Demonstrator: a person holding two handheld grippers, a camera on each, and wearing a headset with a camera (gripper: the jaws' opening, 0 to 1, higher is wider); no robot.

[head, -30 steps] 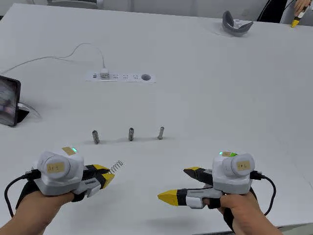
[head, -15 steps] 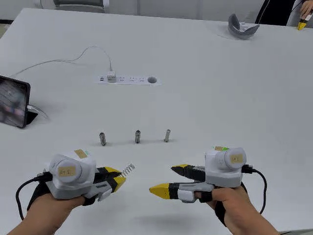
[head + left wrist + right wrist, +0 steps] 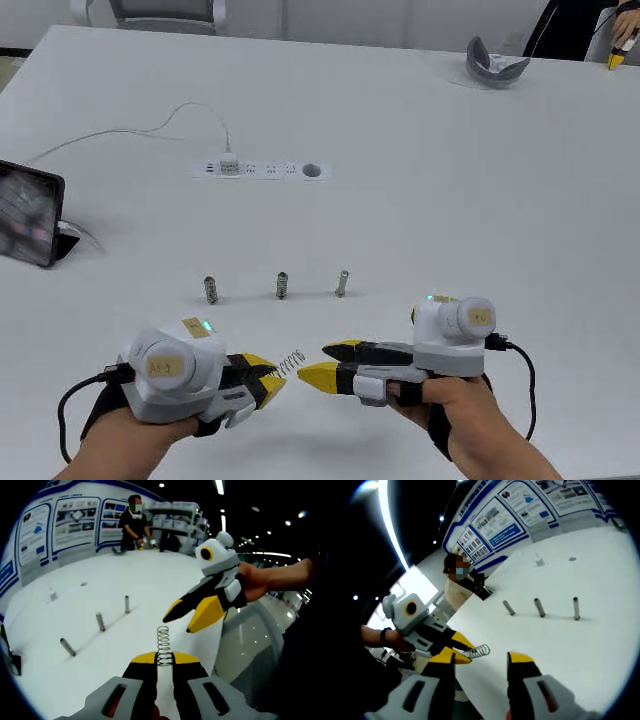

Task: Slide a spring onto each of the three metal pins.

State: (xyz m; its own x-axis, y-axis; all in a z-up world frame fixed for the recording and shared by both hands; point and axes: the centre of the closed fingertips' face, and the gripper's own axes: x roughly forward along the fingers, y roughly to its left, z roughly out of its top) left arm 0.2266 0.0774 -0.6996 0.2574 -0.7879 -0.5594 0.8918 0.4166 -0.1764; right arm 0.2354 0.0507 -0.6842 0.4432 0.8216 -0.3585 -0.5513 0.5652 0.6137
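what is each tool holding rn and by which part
The left tool grips a spring by one end, the rest sticking out past its tips. The right tool is open and holds nothing.

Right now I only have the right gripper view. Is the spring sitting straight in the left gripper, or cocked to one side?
Observer: In the left gripper view the spring is pinched by its near end between the tips of the left gripper and stands straight out along them.
Operator: How close are my tips to it?
Observer: In the head view the right gripper is open, with the spring's free end at its mouth; I see no contact.
Operator: Anything off to the left?
Observer: A tablet leans at the left edge of the table, apart from the three pins.
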